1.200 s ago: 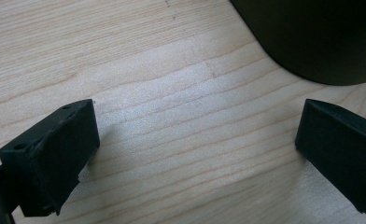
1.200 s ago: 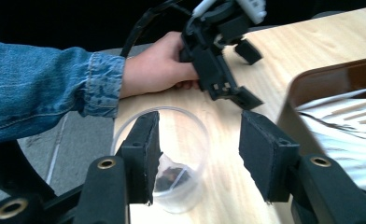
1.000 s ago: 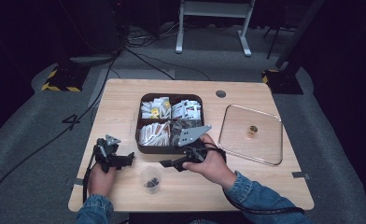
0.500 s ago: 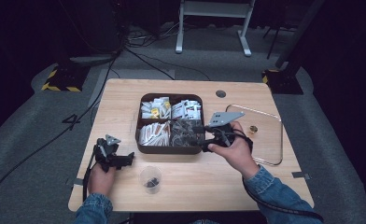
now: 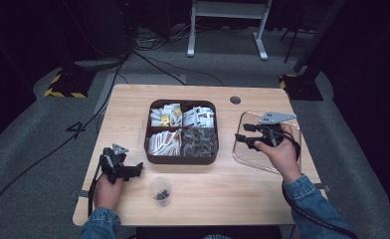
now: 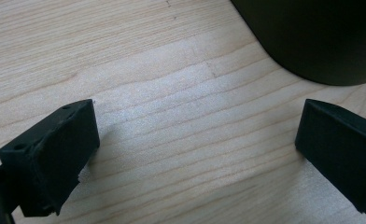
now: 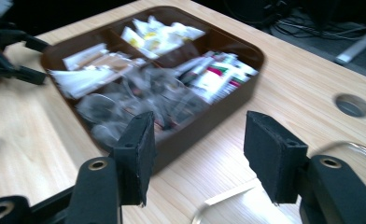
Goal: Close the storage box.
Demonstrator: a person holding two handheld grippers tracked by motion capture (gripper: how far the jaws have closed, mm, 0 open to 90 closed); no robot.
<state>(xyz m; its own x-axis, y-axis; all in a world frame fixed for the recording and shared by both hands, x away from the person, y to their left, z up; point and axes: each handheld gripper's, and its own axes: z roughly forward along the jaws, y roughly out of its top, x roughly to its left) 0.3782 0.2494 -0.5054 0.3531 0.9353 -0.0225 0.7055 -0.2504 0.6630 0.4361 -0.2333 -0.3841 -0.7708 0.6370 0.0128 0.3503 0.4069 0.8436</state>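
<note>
High view: your right gripper has swung from the cup past the tray to the clear lid; packet likely delivered.
Left gripper view: jaws spread, empty, resting by the tray's dark wall.
Right gripper view: jaws parted, nothing held; lid rim beneath.

The table was pale wood with fine grain lines. The compartment tray was dark brown; its packets ran white and yellow in one far compartment, white with dark and red print in the other, tan and white in the near left, clear grey in the near right. Both grippers, left and right, were black, each with a grey plate. The lid was clear. The small cup was clear with dark contents. Both sleeves were blue denim. The floor was grey, with yellow-and-black hazard stripes
</note>
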